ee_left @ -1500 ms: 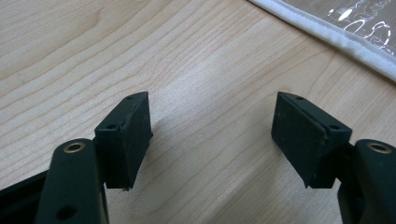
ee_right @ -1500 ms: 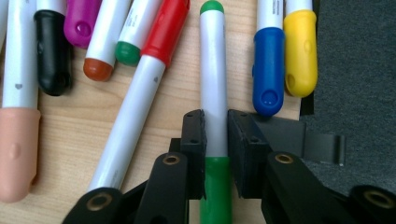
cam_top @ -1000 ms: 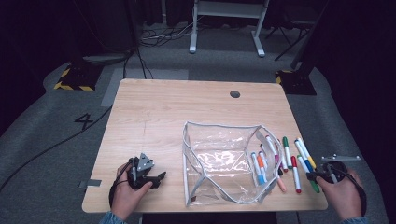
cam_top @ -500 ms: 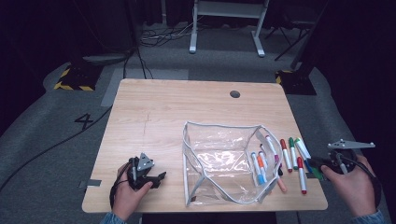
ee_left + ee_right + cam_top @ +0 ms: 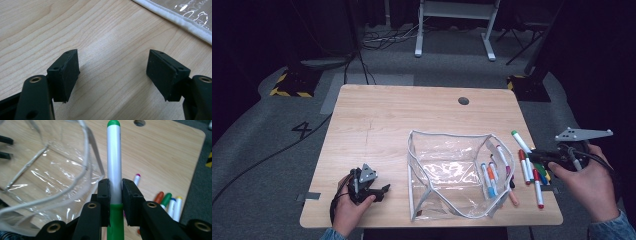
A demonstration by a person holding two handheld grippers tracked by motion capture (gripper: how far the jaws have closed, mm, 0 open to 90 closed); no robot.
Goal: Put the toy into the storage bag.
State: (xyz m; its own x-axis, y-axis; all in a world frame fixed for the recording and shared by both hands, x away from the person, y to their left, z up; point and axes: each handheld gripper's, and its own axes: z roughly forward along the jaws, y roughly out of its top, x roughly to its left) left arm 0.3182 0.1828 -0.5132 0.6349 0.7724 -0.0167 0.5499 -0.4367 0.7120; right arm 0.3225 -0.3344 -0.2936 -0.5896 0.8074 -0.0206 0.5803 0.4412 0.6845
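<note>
A person sits at the near side of a wooden tabletop and holds a gripper in each hand.

The right gripper is out past the right edge of the tabletop, held up in the right hand. Its fingers are closed tight on a green marker. In the right gripper view the marker's white body runs straight up between the two black fingers. One green end sits down below them and the other green tip sticks out well beyond them. In the high view the marker points away to the far left, and its green tip is up near the far right corner of the clear pouch.

The pouch is clear plastic with a white edge, and it stands open in the middle near part of the tabletop. A few markers with blue, orange and red caps show at its right end; I cannot tell if they lie inside it or behind its clear wall. More loose markers lie on the tabletop just right of the pouch, near the right gripper.

The left gripper rests low at the near left of the tabletop, in the left hand. Its fingers are spread wide apart and hold nothing. Bare wood shows between them. The pouch's white edge is a little way off, to the far right.
</note>
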